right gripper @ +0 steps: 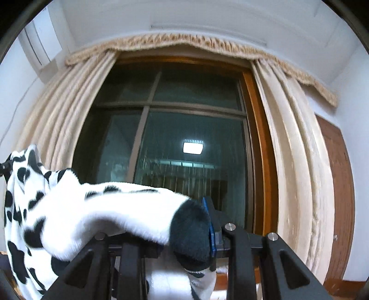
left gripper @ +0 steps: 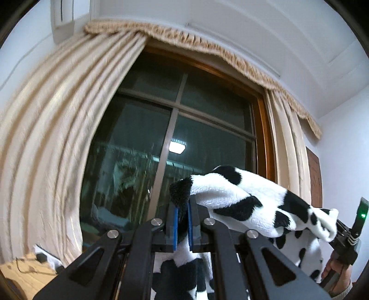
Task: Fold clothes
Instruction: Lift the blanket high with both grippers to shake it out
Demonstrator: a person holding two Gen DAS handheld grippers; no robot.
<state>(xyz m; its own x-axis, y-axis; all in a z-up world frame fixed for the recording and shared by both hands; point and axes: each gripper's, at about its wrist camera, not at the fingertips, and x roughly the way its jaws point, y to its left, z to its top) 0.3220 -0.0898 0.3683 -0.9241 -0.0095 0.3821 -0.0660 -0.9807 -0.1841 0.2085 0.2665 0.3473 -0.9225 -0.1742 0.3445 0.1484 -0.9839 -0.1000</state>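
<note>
Left gripper (left gripper: 182,221): black linkage arms, silver screws, blue pads; right gripper (right gripper: 207,221) same build, green LED lit.

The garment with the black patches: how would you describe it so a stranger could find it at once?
Look at the big dark window with beige curtains. In front of it, a fluffy garment hangs stretched between the left tongs and the right tongs. It alone is white plush with cow-like black patches.

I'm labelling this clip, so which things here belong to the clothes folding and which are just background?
Part of the job:
- fluffy black-and-white cow-print garment
- left gripper, shut on it
- right gripper, shut on it

Just there:
- cream pleated curtains
- dark wood-framed window
- white wall air conditioner
- brown wooden door
</note>
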